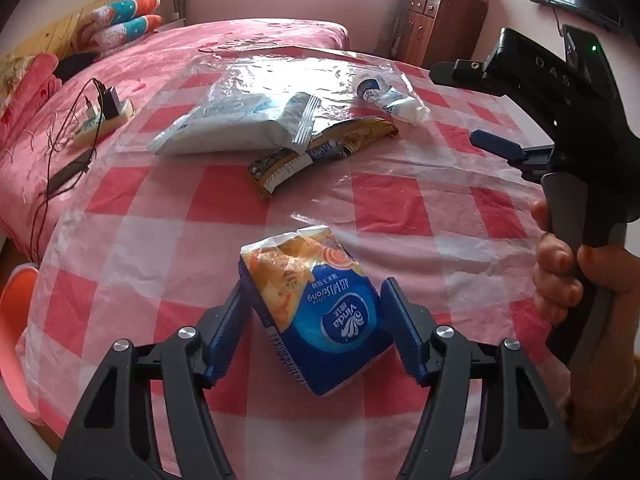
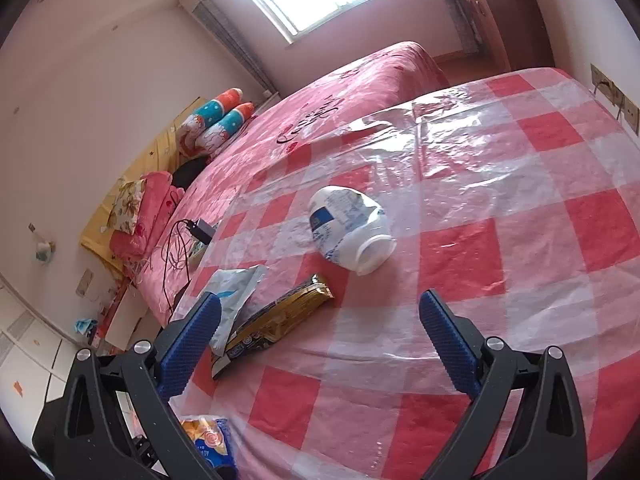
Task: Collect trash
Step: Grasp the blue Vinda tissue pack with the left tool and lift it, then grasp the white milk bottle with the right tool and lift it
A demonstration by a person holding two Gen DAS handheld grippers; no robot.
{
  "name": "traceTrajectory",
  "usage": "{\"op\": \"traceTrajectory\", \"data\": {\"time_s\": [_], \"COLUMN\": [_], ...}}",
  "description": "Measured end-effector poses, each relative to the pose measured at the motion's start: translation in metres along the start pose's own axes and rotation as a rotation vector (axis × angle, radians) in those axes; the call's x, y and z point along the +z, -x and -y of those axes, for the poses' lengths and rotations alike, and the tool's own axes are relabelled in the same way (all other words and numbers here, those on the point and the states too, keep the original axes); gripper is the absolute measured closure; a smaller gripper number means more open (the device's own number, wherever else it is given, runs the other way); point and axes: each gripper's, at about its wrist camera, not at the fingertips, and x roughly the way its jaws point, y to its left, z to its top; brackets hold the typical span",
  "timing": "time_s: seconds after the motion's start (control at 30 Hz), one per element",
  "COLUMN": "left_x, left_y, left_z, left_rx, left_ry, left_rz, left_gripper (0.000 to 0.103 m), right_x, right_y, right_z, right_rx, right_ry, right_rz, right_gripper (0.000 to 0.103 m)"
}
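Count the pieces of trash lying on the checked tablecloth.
4: blue tissue pack between the left gripper's fingers; white flat pouch, gold wrapper beside it, crushed white bottle farther back. More may be hidden.

The gold snack wrapper (image 1: 320, 152) is partly hidden under the white plastic bag (image 1: 236, 124). In the right wrist view, the blue tissue pack (image 2: 210, 446) is half hidden behind the right gripper's arm. The orange chair (image 1: 14, 332) is cut off by the edge.

bare checked cloth (image 2: 500, 240) lies open right of the bottle (image 2: 352, 232); wrappers (image 2: 276, 320) crowd the left.
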Motion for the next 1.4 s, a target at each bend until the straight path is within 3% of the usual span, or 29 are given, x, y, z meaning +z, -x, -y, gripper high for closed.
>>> {"op": "traceTrajectory", "data": {"time_s": [0.03, 0.1, 0.47, 0.67, 0.83, 0.97, 1.4], "left_x": [0.001, 0.002, 0.009, 0.010, 0.010, 0.009, 0.012], "left_y": [0.000, -0.001, -0.004, -0.005, -0.005, -0.004, -0.003], "left_z": [0.000, -0.001, -0.010, -0.020, -0.030, -0.040, -0.084], "left_rx": [0.004, 0.006, -0.039, -0.098, -0.150, -0.177, -0.223], "left_ry": [-0.001, -0.001, 0.009, 0.039, 0.063, 0.086, 0.170], "left_rz": [0.004, 0.013, 0.046, 0.051, 0.055, 0.060, 0.087], "left_gripper": [0.041, 0.044, 0.063, 0.071, 0.074, 0.075, 0.079], "right_x": [0.000, -0.001, -0.009, -0.011, -0.009, -0.003, 0.029], "right_y": [-0.001, -0.002, -0.018, -0.024, -0.021, -0.026, -0.075], "right_z": [-0.001, -0.003, -0.009, -0.008, -0.008, -0.009, -0.019], "right_rx": [0.001, 0.003, 0.029, 0.017, -0.052, -0.140, -0.308], "right_ry": [0.004, 0.008, 0.000, -0.009, -0.001, -0.002, 0.167], "right_rz": [-0.001, -0.012, -0.071, -0.084, -0.059, -0.084, -0.117], "right_gripper": [0.007, 0.019, 0.037, 0.037, 0.037, 0.017, 0.017]}}
